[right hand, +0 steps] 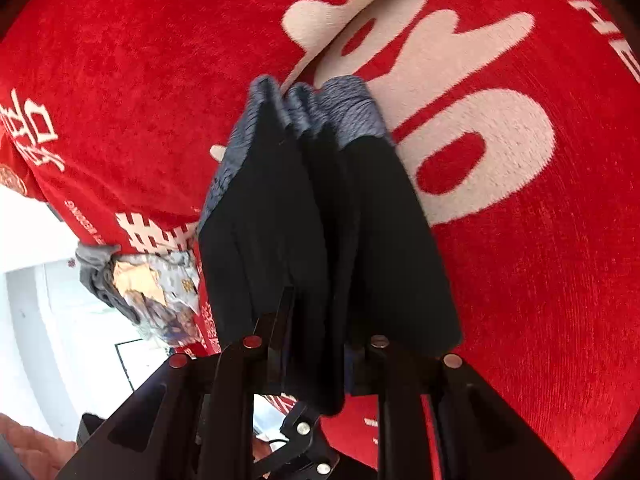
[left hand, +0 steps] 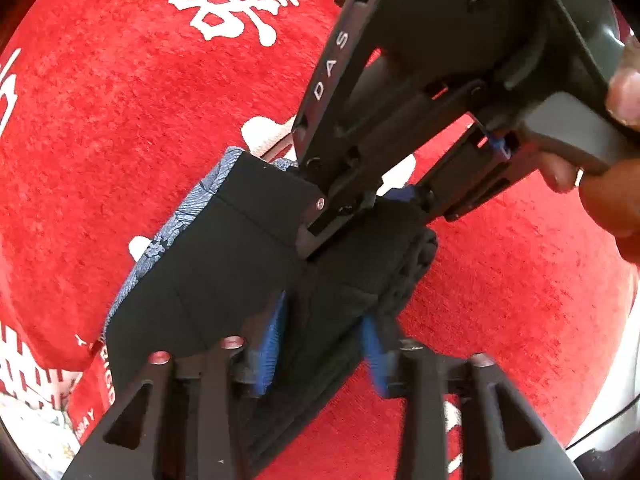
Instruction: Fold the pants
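The black pants (left hand: 224, 264) with a grey-blue patterned lining hang in folds above a red carpet (left hand: 100, 120). My left gripper (left hand: 320, 340) is shut on the black fabric, its blue pads (left hand: 272, 340) pressing the cloth from both sides. My right gripper (left hand: 352, 216) shows from the side in the left wrist view, gripping the same bunch just beyond. In the right wrist view the pants (right hand: 320, 220) drape down from my right gripper (right hand: 316, 344), shut on the cloth; the grey lining (right hand: 348, 112) hangs at the far end.
The red carpet (right hand: 540, 280) carries large white lettering (right hand: 460, 120). A crumpled grey cloth and a shiny wrapper (right hand: 136, 284) lie at its left edge beside a white floor (right hand: 40, 300). A person's hand (left hand: 612, 160) holds the right gripper's handle.
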A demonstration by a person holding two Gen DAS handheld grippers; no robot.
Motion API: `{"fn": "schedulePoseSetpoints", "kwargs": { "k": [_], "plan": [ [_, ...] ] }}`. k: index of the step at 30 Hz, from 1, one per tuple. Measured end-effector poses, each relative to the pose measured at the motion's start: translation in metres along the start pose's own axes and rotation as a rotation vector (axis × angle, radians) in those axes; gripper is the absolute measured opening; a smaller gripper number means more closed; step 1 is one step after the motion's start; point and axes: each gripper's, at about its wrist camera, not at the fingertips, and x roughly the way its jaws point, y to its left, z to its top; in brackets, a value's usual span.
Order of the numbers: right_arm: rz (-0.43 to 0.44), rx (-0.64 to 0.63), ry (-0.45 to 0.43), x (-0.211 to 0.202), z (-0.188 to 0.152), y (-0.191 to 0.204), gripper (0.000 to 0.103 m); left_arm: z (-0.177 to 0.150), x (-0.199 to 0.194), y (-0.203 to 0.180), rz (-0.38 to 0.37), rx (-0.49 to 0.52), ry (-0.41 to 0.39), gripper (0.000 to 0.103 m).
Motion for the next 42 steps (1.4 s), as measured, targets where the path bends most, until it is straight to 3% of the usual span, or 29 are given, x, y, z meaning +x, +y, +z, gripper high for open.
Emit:
{"fn": "schedulePoseSetpoints", "kwargs": {
  "k": [5,8,11,15,17,20,23,28,30,35,42],
  "plan": [
    [-0.086,-0.074,-0.002,-0.004,-0.008,0.016,0.02,-0.008,-0.025,0.033,-0.09,-0.107,0.039,0.061],
    [-0.179,-0.136,-0.007,-0.004,-0.014,0.028,0.022,-0.016,-0.034,0.059,-0.087,-0.193,0.068,0.061],
    [-0.263,-0.144,-0.043,-0.005,-0.018,0.032,0.024,-0.029,-0.031,0.101,-0.088,-0.344,0.145,0.061],
    [-0.408,-0.151,-0.12,-0.019,-0.023,0.043,0.029,-0.063,-0.015,0.151,-0.023,-0.514,0.244,0.061],
    [-0.427,-0.158,-0.152,-0.031,-0.023,0.05,0.029,-0.077,-0.007,0.169,-0.025,-0.584,0.282,0.061],
    [-0.412,-0.191,-0.184,-0.036,-0.029,0.07,0.029,-0.096,0.004,0.179,-0.09,-0.658,0.338,0.061],
    [-0.419,-0.239,-0.149,-0.021,-0.033,0.083,0.029,-0.1,0.005,0.179,-0.088,-0.671,0.338,0.074],
    [-0.532,-0.267,-0.099,0.016,-0.044,0.076,0.029,-0.105,0.008,0.182,-0.114,-0.713,0.35,0.076],
    [-0.524,-0.252,-0.119,0.015,-0.046,0.074,0.029,-0.107,0.008,0.182,-0.101,-0.709,0.354,0.09],
    [-0.534,-0.252,-0.1,0.016,-0.045,0.076,0.03,-0.113,0.009,0.188,-0.125,-0.723,0.372,0.09],
    [-0.536,-0.261,-0.102,0.019,-0.044,0.087,0.047,-0.115,0.014,0.196,-0.15,-0.745,0.386,0.09]
  ]
}}
